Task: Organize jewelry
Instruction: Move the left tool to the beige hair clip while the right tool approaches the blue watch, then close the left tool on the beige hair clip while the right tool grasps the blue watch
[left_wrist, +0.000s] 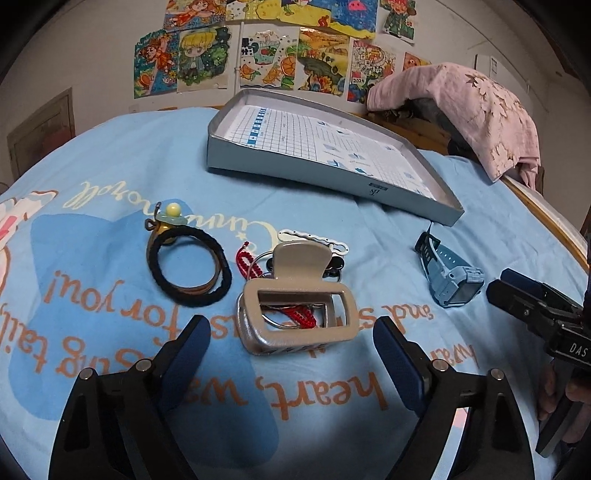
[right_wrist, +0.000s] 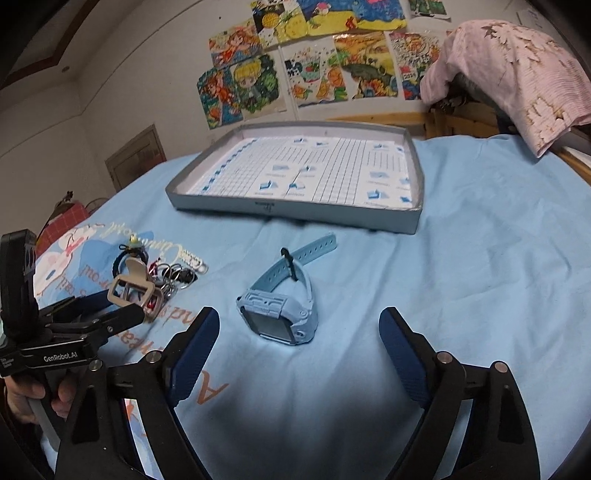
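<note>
Two grippers are hovering over the blue bedsheet (left_wrist: 332, 229), each facing its own item. Farthest left, the black hair ties (left_wrist: 190, 266) are lying untouched. The left gripper (left_wrist: 291, 350) is holding its fingers apart with nothing between them, the beige hair claw (left_wrist: 295, 314) sitting just ahead, its long side running across the gap. The right gripper (right_wrist: 299, 347) is likewise spread and empty, with the blue watch (right_wrist: 280, 314) directly ahead, strap trailing away toward the tray. Beyond both, the grey tray (right_wrist: 295, 212) is sitting with nothing in it, only its printed grid lining.
</note>
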